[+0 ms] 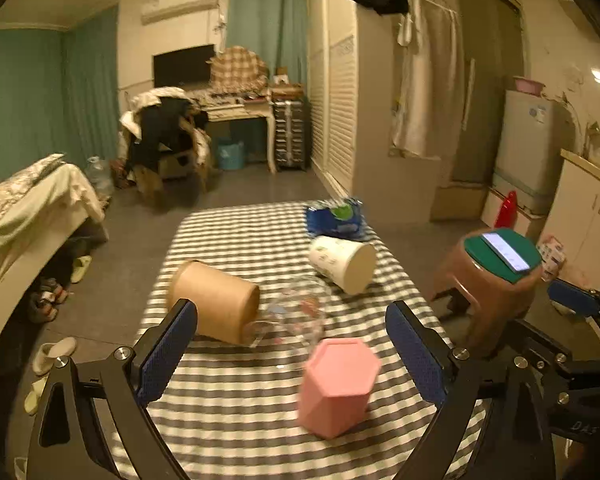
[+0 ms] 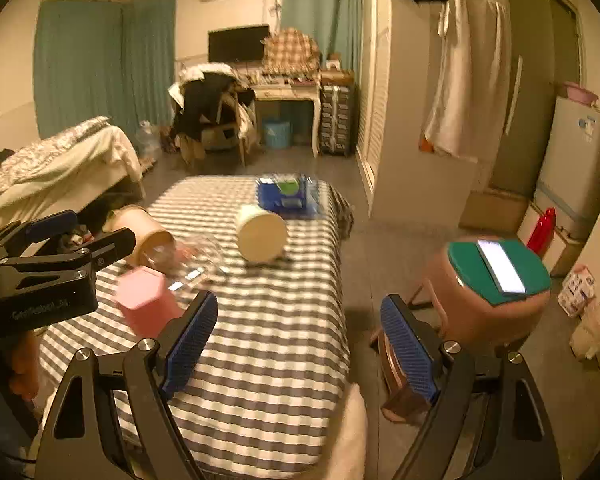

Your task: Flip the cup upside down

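**Four cups close together, tongs not yet on any**

From the left wrist view, the left tongs point(image 1: 292, 344) are spread wide and hold nothing. Between the fingers, a little toward the right one, stands the pink cup point(image 1: 338, 386) with its flat bottom up, so I judge this one is already turned. Ahead of the left finger lies the brown cup point(image 1: 216, 302) on its side. Just beside it, straight ahead, lies a clear cup point(image 1: 296, 316), hard to see against the striped cloth point(image 1: 240, 412). Further ahead, toward the right, the white cup point(image 1: 342, 262) lies on its side too, in front of a blue pack point(image 1: 334, 218).

The risk I see: the clear cup touches or nearly touches the brown one, so a finger which goes for one can push the other and make it roll. The pink cup can also be knocked over.

From the right wrist view, the right tongs point(image 2: 298, 344) are spread and empty too, over the right edge of the cloth, with the cups ahead and to the left. The white cup point(image 2: 262, 236) can roll when it is touched from the side. A stool point(image 2: 496, 300) with a phone point(image 2: 502, 266) stands just to the right; a wide swing may hit it.
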A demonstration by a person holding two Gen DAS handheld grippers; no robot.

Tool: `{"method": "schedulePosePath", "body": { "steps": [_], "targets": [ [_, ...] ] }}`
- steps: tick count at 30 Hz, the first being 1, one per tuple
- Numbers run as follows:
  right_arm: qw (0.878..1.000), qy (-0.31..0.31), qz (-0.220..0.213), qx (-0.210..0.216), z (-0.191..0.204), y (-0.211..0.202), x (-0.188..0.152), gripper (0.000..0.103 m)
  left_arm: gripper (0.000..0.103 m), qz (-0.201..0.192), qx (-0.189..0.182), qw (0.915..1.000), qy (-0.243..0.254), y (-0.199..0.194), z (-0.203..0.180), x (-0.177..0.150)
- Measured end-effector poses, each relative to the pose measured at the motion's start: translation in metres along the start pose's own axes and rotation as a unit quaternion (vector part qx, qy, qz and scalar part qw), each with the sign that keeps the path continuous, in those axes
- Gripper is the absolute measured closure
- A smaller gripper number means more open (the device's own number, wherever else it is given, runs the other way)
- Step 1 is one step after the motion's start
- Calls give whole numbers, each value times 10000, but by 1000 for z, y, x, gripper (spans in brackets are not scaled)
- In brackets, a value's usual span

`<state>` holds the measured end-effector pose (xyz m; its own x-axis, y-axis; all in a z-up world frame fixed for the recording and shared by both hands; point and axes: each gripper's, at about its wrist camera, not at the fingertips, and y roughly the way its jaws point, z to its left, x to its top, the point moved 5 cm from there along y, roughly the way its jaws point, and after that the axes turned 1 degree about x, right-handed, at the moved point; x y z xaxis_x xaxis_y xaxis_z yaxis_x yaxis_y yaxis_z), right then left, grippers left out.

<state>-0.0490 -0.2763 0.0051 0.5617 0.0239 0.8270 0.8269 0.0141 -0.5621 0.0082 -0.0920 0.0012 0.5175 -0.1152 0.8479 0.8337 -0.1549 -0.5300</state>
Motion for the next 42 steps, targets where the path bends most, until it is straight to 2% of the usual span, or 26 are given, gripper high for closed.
{"method": "schedulePosePath", "body": {
  "steps": [4, 7, 9, 13, 17, 25, 42],
  "targets": [
    [9997, 0, -219, 121, 17, -14, 2, 19, 5, -130, 153, 9996, -222, -24, 21, -4],
    [9994, -11, -302, 169, 26, -20, 0, 19, 0, -233, 334, 9987, -292, -38, 32, -11],
    [9993, -7, -328, 197, 31, -23, -2, 19, 0, -296, 469, 9979, -340, -46, 39, -16],
    [9992, -29, -345, 191, 37, -26, -6, 13, 0, -293, 574, 9968, -481, -57, 49, -32],
    [9992, -54, -347, 173, 40, -27, -8, 12, 0, -217, 594, 9963, -575, -60, 55, -43],
    [9992, -7, -403, 72, 36, -30, -9, 1, 0, -181, 638, 9957, -652, -64, 57, -50],
    [9991, 4, -429, 8, 34, -32, -9, 0, 0, -193, 745, 9953, -582, -65, 57, -51]
  ]
}}
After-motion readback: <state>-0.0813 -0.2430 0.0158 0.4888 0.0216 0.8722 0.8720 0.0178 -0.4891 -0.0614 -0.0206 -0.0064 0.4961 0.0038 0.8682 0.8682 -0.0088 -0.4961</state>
